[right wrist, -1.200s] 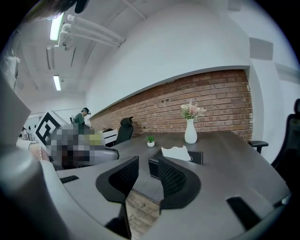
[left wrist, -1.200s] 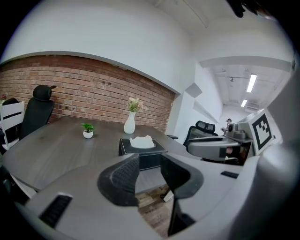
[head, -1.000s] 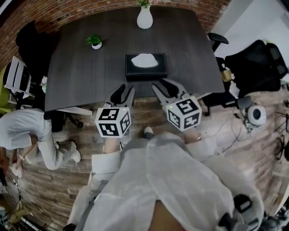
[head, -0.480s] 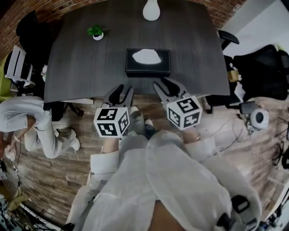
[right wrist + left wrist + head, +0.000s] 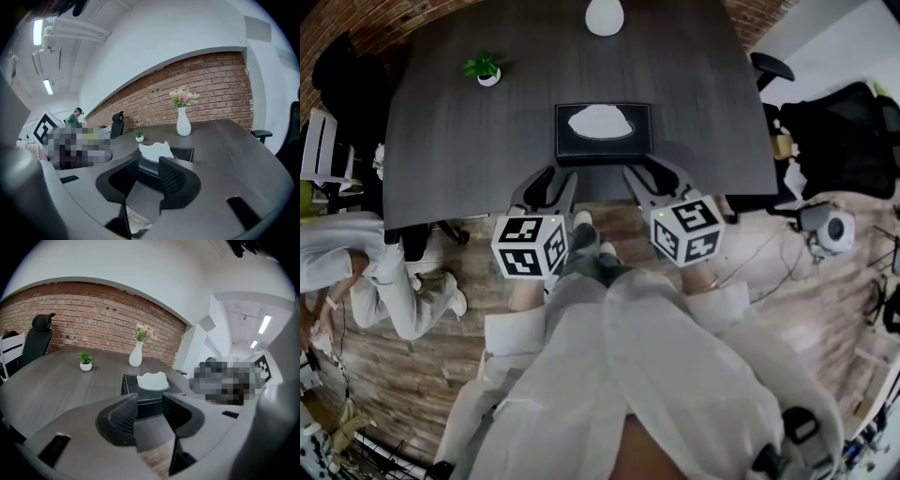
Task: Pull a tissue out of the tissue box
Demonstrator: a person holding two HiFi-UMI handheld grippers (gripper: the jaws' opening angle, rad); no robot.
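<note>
A black tissue box (image 5: 572,148) sits near the front edge of the dark table (image 5: 459,150), with a white tissue (image 5: 600,122) standing out of its top slot. My left gripper (image 5: 548,187) hovers at the table's near edge, just left of the box front. Its jaws are opening and nothing is between them. My right gripper (image 5: 657,181) is open and empty, just right of the box front. In the left gripper view the box (image 5: 129,383) and tissue (image 5: 152,379) lie straight beyond the left gripper (image 5: 149,404). In the right gripper view the tissue (image 5: 154,151) rises behind the right gripper (image 5: 145,171).
A white vase (image 5: 605,14) stands at the table's far edge and a small potted plant (image 5: 485,67) at the far left. Black office chairs (image 5: 844,131) stand to the right. A person (image 5: 356,272) crouches on the wooden floor at the left.
Both grippers have come forward and down to the table's near edge, closer to the tissue box. The box and tissue have not moved.
</note>
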